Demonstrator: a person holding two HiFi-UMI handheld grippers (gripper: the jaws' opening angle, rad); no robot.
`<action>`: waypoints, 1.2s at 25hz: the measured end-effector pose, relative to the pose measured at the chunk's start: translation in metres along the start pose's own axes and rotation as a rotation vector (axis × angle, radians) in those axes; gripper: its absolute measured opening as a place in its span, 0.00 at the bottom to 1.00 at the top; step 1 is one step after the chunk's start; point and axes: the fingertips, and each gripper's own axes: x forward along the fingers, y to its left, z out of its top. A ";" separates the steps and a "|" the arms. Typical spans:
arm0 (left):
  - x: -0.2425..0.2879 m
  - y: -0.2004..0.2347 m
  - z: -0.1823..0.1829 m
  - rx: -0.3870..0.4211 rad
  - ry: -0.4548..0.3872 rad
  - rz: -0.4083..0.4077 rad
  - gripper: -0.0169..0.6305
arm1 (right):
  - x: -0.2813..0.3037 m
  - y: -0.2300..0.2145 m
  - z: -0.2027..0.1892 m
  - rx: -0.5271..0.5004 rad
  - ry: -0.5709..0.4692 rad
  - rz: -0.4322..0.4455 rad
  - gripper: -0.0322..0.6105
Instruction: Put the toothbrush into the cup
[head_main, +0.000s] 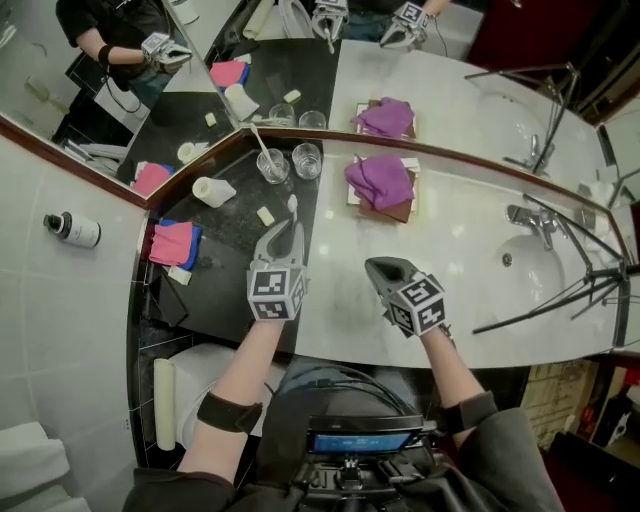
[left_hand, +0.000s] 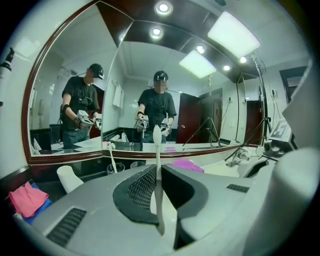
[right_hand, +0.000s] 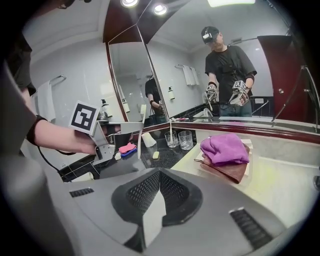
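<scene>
Your left gripper (head_main: 281, 238) clamps the white toothbrush (left_hand: 158, 155) upright over the dark counter (head_main: 232, 232), your right gripper (head_main: 386, 270) is closed on nothing, and delivery into the empty glass cup (head_main: 307, 160) at the counter's mirror edge is not yet done.

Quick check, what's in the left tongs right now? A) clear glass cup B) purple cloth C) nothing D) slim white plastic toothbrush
D: in the left gripper view the left tongs are shut on the slim white plastic toothbrush, its head sticking out past the tips.
</scene>
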 end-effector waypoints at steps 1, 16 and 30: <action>0.007 0.002 0.002 -0.002 -0.006 -0.002 0.07 | 0.003 0.002 0.000 -0.002 0.003 0.005 0.08; 0.148 0.070 0.045 0.028 -0.131 -0.019 0.07 | 0.117 0.005 0.025 -0.045 0.036 0.109 0.08; 0.213 0.096 0.052 0.005 -0.210 -0.042 0.07 | 0.187 0.004 0.014 -0.025 0.058 0.155 0.08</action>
